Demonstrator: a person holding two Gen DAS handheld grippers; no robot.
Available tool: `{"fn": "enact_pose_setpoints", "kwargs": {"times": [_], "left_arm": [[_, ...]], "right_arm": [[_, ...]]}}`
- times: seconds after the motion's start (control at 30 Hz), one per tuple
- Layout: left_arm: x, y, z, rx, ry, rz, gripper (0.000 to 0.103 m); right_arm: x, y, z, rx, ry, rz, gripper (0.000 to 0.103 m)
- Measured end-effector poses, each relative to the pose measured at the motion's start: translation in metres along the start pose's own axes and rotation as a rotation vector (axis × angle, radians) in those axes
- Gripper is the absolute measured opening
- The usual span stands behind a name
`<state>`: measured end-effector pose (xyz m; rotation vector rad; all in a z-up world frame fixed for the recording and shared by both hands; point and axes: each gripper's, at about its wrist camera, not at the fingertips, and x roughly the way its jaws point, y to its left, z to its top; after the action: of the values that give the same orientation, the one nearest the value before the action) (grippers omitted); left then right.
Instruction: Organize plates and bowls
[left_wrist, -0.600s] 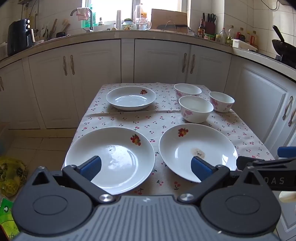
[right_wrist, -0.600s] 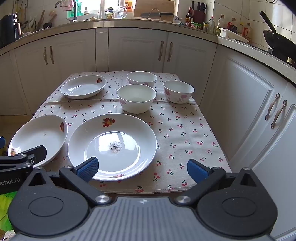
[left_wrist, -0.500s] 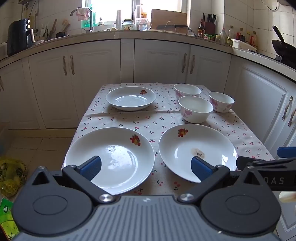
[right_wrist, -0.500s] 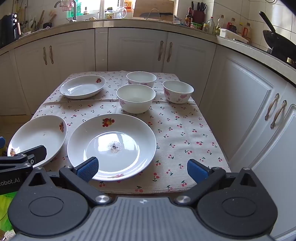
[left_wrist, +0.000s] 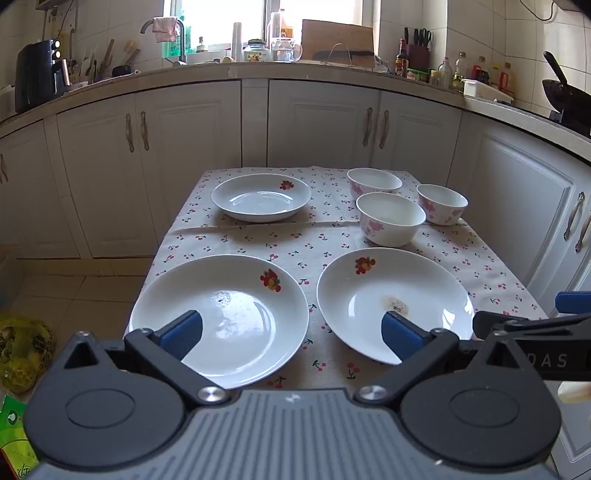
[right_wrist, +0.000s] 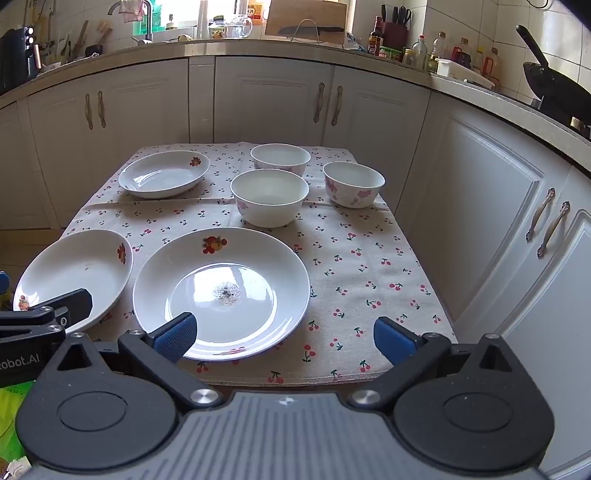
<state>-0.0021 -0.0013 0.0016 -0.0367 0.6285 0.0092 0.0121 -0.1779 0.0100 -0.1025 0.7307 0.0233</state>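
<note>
Three white plates with a fruit print sit on the cherry-print cloth: a near left plate (left_wrist: 221, 310) (right_wrist: 74, 273), a near right plate (left_wrist: 391, 299) (right_wrist: 221, 288) and a far plate (left_wrist: 260, 197) (right_wrist: 164, 173). Three white bowls with pink flowers stand at the far right: the nearest bowl (left_wrist: 389, 218) (right_wrist: 269, 195), a back bowl (left_wrist: 373, 181) (right_wrist: 280, 158) and a right bowl (left_wrist: 441, 203) (right_wrist: 352, 182). My left gripper (left_wrist: 291, 332) is open and empty above the table's front edge, between the two near plates. My right gripper (right_wrist: 284, 338) is open and empty, over the near right plate's front right rim.
The table (right_wrist: 351, 258) is small, with floor at its left (left_wrist: 74, 295) and white cabinets (right_wrist: 498, 221) close at its right and behind. A yellow bag (left_wrist: 18, 347) lies on the floor at left. The counter behind holds bottles, a wok (right_wrist: 554, 88) and a sink.
Both grippers have crept slightly forward and the view barely shifted. The dishes have not moved, and both grippers stay open.
</note>
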Motion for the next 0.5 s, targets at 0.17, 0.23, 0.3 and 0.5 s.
{"fn": "enact_pose_setpoints", "kwargs": {"times": [0.17, 0.23, 0.3, 0.5], "left_arm": [[-0.0003, 0.0002, -0.0004, -0.002, -0.002, -0.001, 0.102], [-0.0010, 0.0003, 0.0007, 0.001, -0.003, -0.002, 0.102], [-0.0011, 0.0005, 0.0010, 0.002, -0.003, -0.002, 0.102], [-0.0010, 0.0006, 0.0006, 0.002, -0.004, -0.002, 0.102]], "right_arm": [[-0.0012, -0.0026, 0.0009, -0.004, -0.001, -0.003, 0.103], [-0.0017, -0.0020, 0.0008, -0.005, -0.002, -0.004, 0.103], [0.0003, -0.0009, 0.0000, -0.005, -0.002, -0.004, 0.103], [-0.0001, -0.0016, -0.0001, -0.006, -0.004, -0.009, 0.103]]}}
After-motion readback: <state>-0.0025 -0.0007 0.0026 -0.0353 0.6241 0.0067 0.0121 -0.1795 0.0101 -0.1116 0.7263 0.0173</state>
